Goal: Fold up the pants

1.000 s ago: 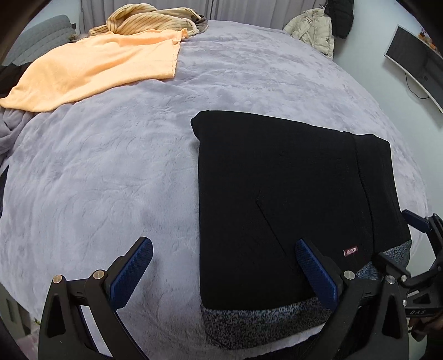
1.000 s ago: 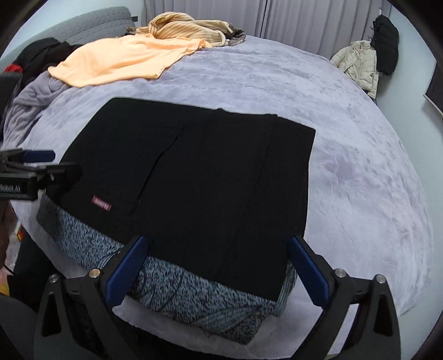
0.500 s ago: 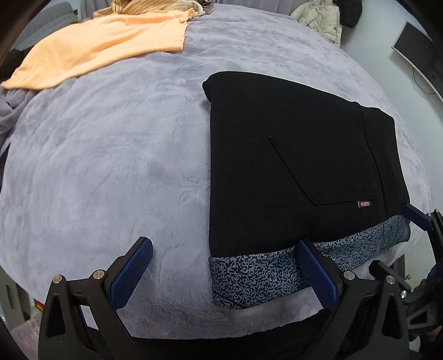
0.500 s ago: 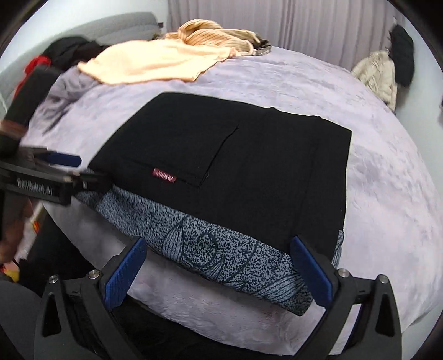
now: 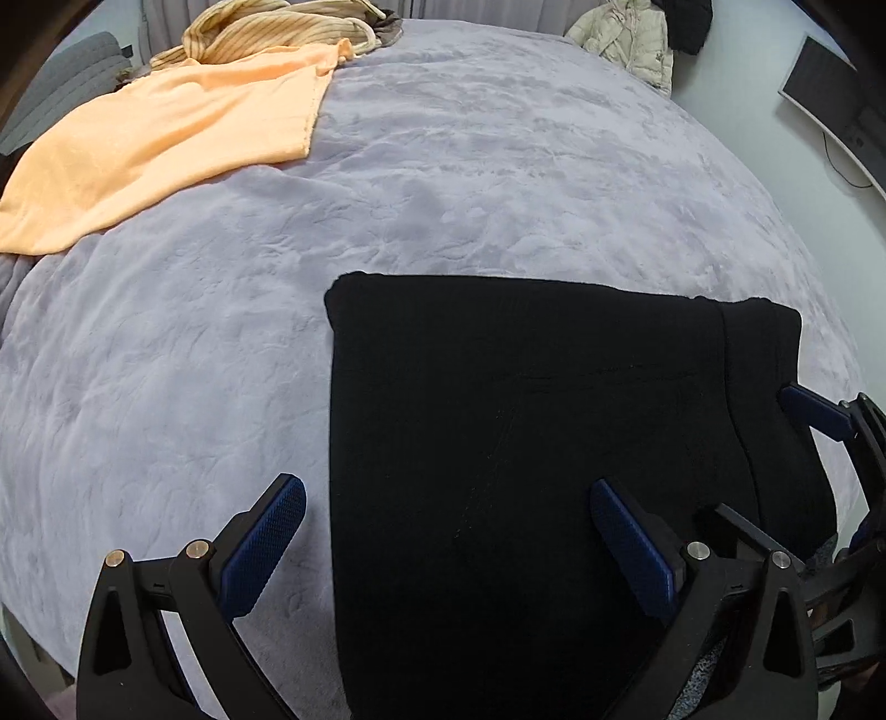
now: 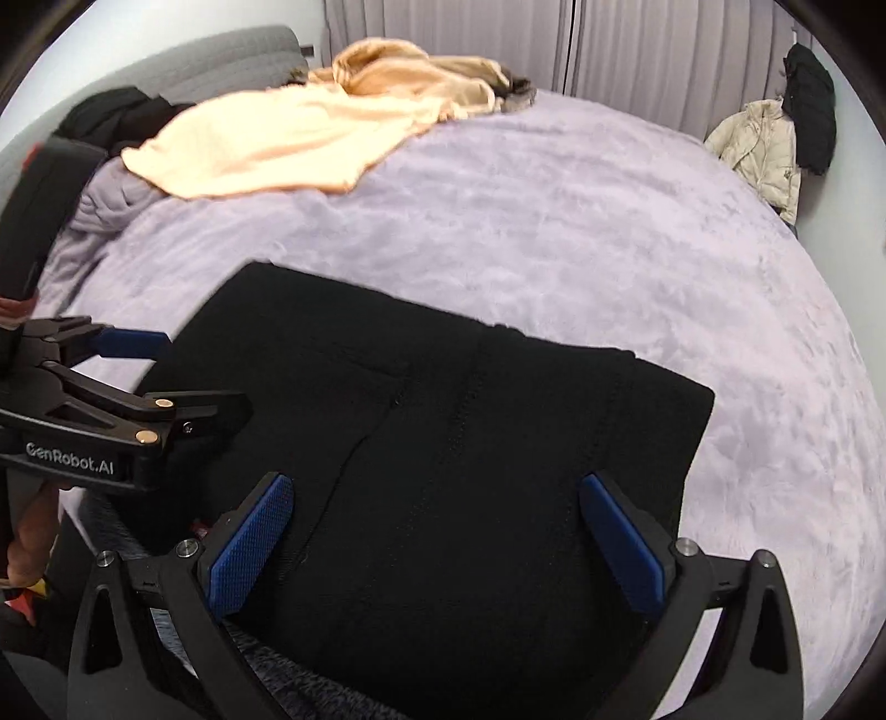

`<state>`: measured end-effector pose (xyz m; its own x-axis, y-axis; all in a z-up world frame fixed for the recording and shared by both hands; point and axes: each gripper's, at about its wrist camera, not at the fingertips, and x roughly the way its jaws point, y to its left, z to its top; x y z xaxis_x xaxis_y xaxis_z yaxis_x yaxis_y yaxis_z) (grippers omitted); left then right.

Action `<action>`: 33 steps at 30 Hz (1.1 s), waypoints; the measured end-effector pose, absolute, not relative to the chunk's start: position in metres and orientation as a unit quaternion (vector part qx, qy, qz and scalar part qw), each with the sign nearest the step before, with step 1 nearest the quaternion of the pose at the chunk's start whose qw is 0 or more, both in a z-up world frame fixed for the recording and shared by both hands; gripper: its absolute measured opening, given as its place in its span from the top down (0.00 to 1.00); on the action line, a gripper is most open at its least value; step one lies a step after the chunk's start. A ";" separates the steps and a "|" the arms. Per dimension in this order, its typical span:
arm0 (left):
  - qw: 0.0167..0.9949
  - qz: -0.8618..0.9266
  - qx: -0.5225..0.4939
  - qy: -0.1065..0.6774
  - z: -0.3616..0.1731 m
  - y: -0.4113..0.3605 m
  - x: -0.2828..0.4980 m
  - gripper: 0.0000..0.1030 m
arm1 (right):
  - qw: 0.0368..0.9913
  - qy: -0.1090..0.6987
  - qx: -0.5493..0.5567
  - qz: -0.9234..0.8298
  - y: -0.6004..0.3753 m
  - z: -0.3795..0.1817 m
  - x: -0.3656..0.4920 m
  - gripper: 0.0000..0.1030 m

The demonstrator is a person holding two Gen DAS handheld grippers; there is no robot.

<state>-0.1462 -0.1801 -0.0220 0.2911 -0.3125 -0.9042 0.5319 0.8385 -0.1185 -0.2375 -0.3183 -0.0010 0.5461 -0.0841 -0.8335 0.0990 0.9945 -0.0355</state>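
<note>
Blue-padded fingers (image 5: 260, 548) of the left gripper (image 5: 443, 545) stand spread wide, gripping nothing, and so do those of the right gripper (image 6: 437, 534); both hover over the near edge of the folded black fabric pants (image 5: 526, 443). The pants lie flat on the near part of the lilac plush bedspread (image 5: 498, 166). Far left lies an orange cloth (image 5: 166, 144), a striped beige garment (image 5: 266, 27) behind it.

Black claw (image 6: 436, 540), blue textured pads (image 6: 252, 545)
</note>
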 end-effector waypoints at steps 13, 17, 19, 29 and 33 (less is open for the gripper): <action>0.790 -0.290 0.065 0.536 -0.005 -0.135 -0.171 0.00 | 0.880 0.461 0.065 -0.092 -0.360 0.015 -0.323 0.00; 0.778 -0.285 0.022 0.559 -0.013 -0.129 -0.162 0.00 | 0.874 0.461 0.121 -0.089 -0.380 0.006 -0.332 0.00; 0.782 -0.279 0.021 0.557 -0.012 -0.131 -0.161 0.00 | 0.872 0.460 0.140 -0.090 -0.386 0.002 -0.328 0.00; 0.772 -0.300 0.035 0.559 -0.013 -0.143 -0.168 0.00 | 0.874 0.456 0.154 -0.070 -0.387 0.000 -0.321 0.00; 0.760 -0.309 0.013 0.571 -0.020 -0.141 -0.163 0.00 | 0.873 0.456 0.164 -0.063 -0.388 -0.001 -0.322 0.00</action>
<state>-0.1634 -0.1409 -0.0198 0.1571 -0.4546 -0.8767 0.4854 0.8087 -0.3324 -0.3220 -0.3876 -0.0013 0.5767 0.0382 -0.8160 0.2598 0.9385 0.2276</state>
